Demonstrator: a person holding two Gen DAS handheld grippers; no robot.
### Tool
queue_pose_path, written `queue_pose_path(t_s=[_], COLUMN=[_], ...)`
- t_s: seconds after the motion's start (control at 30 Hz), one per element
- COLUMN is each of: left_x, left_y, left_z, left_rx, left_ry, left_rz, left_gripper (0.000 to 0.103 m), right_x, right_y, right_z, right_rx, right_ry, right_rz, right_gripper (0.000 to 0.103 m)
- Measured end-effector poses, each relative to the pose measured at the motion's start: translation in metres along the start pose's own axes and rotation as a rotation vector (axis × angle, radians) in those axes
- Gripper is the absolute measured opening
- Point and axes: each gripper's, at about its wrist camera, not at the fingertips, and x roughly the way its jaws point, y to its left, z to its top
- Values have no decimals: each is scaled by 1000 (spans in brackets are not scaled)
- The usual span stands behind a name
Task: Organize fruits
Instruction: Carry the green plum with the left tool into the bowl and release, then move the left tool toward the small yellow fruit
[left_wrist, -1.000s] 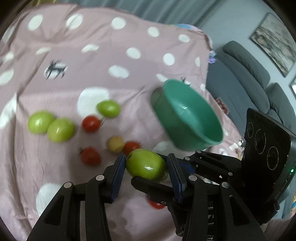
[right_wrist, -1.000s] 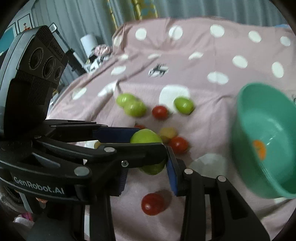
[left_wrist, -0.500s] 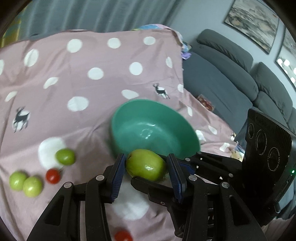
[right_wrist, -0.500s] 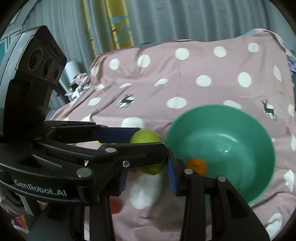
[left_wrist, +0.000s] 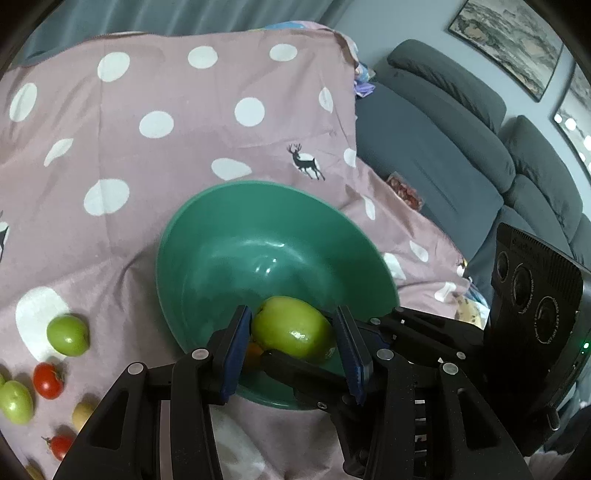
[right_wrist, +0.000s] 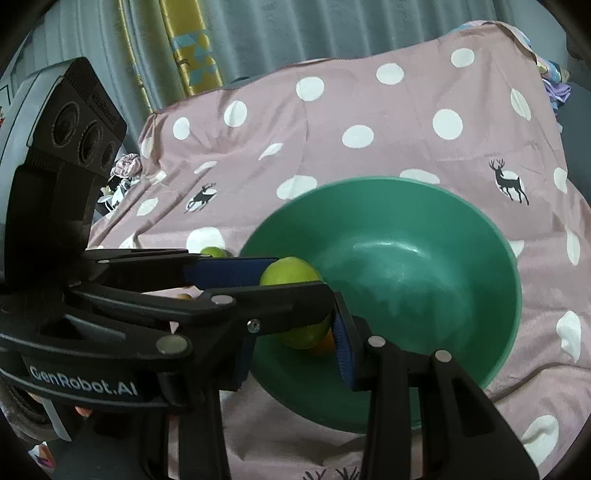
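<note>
A green fruit (left_wrist: 291, 326) sits between the blue pads of my left gripper (left_wrist: 292, 318), which is shut on it. My right gripper (right_wrist: 291, 332) reaches in crosswise and is shut on the same green fruit (right_wrist: 290, 271). One of the right gripper's black fingers (left_wrist: 295, 365) passes under the fruit in the left wrist view. The fruit hangs over the near side of a green bowl (left_wrist: 177, 229). A small orange fruit (right_wrist: 325, 343) lies inside the bowl (right_wrist: 424, 266), mostly hidden behind the held one.
On the pink dotted cloth (left_wrist: 110, 147) left of the bowl lie loose fruits: a green one (left_wrist: 68, 334), a red tomato (left_wrist: 47, 380), another green one (left_wrist: 14, 400), a yellowish one (left_wrist: 83, 411). A grey sofa (left_wrist: 443, 147) stands at the right, curtains behind.
Both grippers have carried the green fruit to the right, away from the loose fruits, and it now hangs over the bowl. The grip on it looks the same.
</note>
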Motion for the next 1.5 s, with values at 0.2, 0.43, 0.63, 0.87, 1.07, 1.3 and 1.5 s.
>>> queue_pose_path(t_s=[0.2,0.43,0.63,0.87,1.07,1.3,1.5], left_x=[1,-21,-63,-119,-151,-169,-164], left_y=[4,4,21,55,81,99,104], left_z=[-1,-2,-11,-37,-72,-113,-139], left_rx=[-22,-4,-10,-80,-176,-192,-181], left_ry=[2,-47,-91,-150,-160,-128,-81], left_rz=[16,53,148,281,346,456,485], left_gripper=[46,78,92,94,94,94,94], right_x=[6,-6,-29,-47,-49,-39,-18], right_y=[-4,0,6,21,42,71,93], right_z=[-3,-5,-6,-10,-15,-30,-42], right_rx=[15,14,8,-17,-68,-144,-187], right_ry=[23,-4,-53,-65,-39,35,108], right_rz=[-14,-35,-38,2,40,96,143], right_gripper=[41,61,73,74,74,74,74])
